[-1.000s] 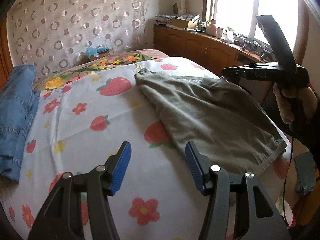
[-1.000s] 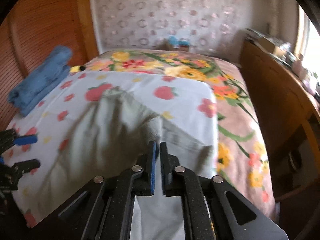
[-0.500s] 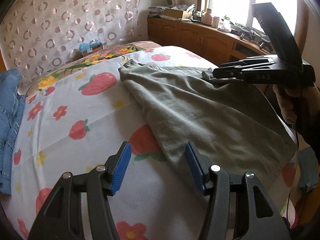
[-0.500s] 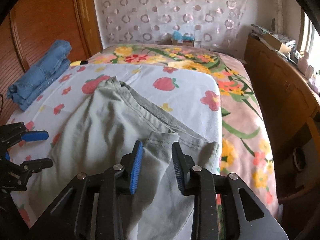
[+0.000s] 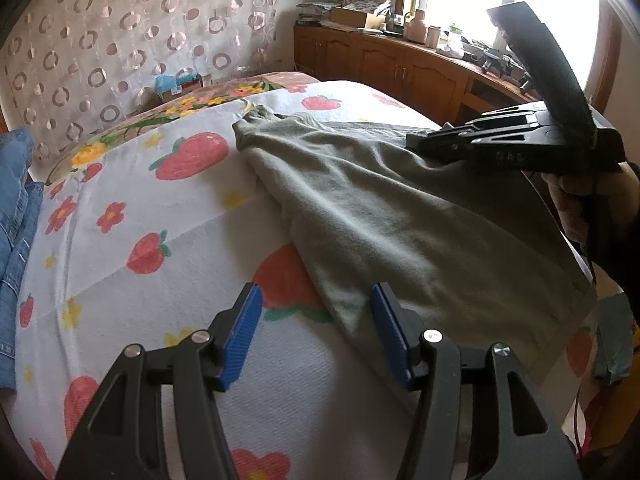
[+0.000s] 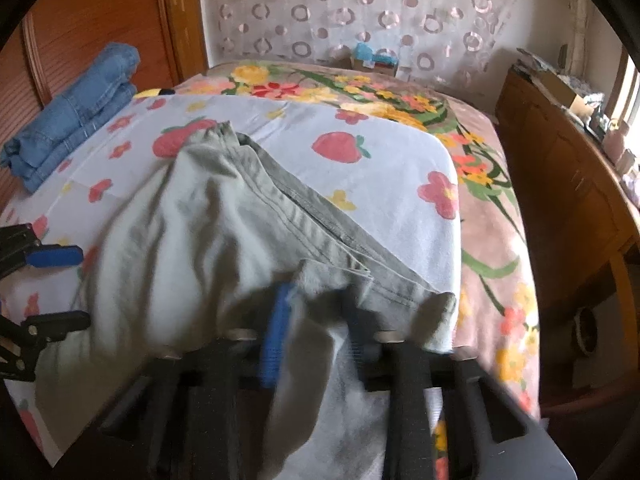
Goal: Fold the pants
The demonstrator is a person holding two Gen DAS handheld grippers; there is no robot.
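Here pants (image 5: 400, 216) overhang the bed's (image 5: 160, 248) near edge.

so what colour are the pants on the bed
Grey-green pants, plain with no pattern; clearest in the left wrist view.

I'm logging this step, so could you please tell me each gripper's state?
Left gripper: open, empty.
Right gripper: just closing on the grey-green pants.
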